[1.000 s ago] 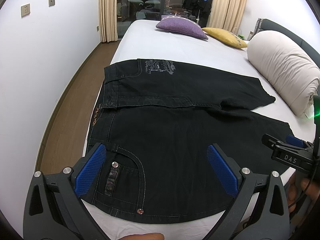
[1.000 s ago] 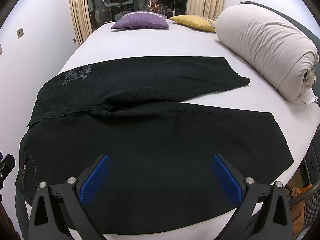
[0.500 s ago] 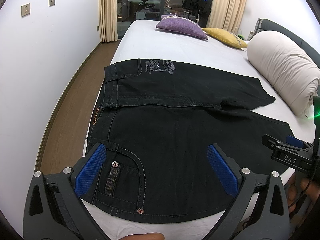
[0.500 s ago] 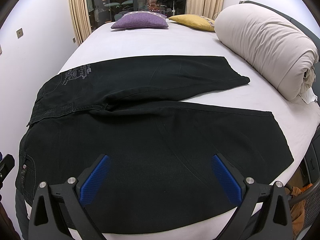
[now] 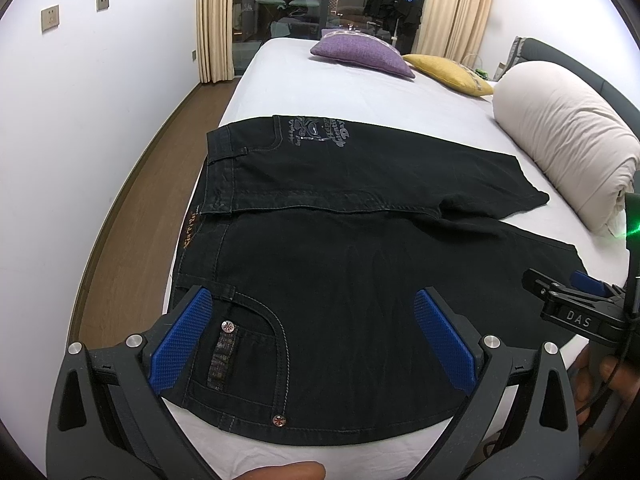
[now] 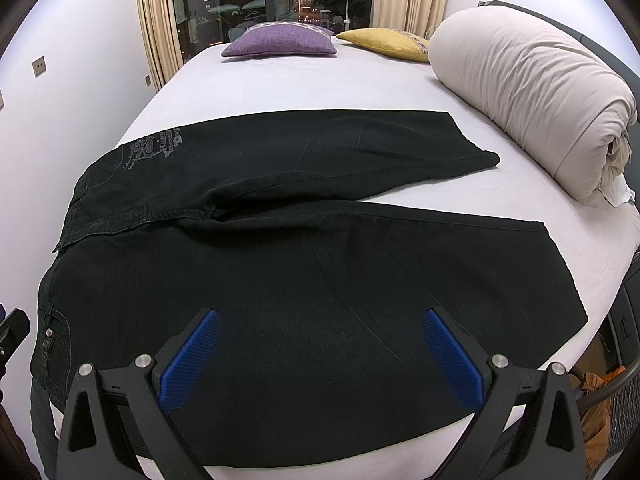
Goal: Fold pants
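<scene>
Black denim pants (image 5: 344,264) (image 6: 304,264) lie spread flat on the white bed (image 5: 360,92), waistband to the left, both legs running to the right. The far leg (image 6: 320,152) angles away from the near one. A front pocket with rivets (image 5: 256,352) lies at the near left corner. My left gripper (image 5: 312,340) hovers open above that pocket area, nothing between its blue pads. My right gripper (image 6: 320,348) is open over the near leg's thigh, holding nothing. It also appears at the right edge of the left wrist view, as the right gripper (image 5: 576,304).
A rolled cream duvet (image 6: 532,88) lies along the right side of the bed. A purple cushion (image 6: 280,40) and a yellow cushion (image 6: 384,42) sit at the far end. White wall and wooden floor (image 5: 132,208) run along the left. An orange item (image 6: 600,396) lies below the bed's right corner.
</scene>
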`<state>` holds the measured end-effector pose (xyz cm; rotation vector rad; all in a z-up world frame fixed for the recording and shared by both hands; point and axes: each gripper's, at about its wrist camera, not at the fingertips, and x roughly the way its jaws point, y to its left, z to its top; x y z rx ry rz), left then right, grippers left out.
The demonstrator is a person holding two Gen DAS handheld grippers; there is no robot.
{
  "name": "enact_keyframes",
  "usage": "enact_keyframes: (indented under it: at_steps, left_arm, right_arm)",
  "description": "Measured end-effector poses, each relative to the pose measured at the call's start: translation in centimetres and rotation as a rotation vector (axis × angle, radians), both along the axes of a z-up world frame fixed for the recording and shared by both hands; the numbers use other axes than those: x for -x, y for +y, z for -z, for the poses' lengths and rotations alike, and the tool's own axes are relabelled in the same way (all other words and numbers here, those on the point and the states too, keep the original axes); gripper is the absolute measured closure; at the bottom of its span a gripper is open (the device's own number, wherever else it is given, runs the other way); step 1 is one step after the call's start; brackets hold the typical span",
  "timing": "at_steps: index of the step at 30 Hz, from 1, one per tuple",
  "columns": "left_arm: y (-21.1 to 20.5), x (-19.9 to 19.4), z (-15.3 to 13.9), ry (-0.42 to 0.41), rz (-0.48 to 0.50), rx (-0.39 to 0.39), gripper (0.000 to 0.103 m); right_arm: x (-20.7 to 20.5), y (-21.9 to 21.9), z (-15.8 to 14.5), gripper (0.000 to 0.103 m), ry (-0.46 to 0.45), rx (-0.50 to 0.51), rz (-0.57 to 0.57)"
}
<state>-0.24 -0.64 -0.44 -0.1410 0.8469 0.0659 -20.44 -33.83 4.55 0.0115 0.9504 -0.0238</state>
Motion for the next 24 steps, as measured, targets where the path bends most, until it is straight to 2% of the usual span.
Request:
enact_keyframes:
  at_steps: [13,24]
  left_arm:
    - [-0.3,0.3,0.1,0.000,-0.004,-0.014,0.000]
    - [1.3,-0.8,0.5,0.019,-0.004,0.004,0.000]
  right_arm:
    - [0.0,0.0,0.0,0.000,0.000,0.001,0.000]
    - [0.0,0.0,0.3,0.000,0.006,0.000,-0.007]
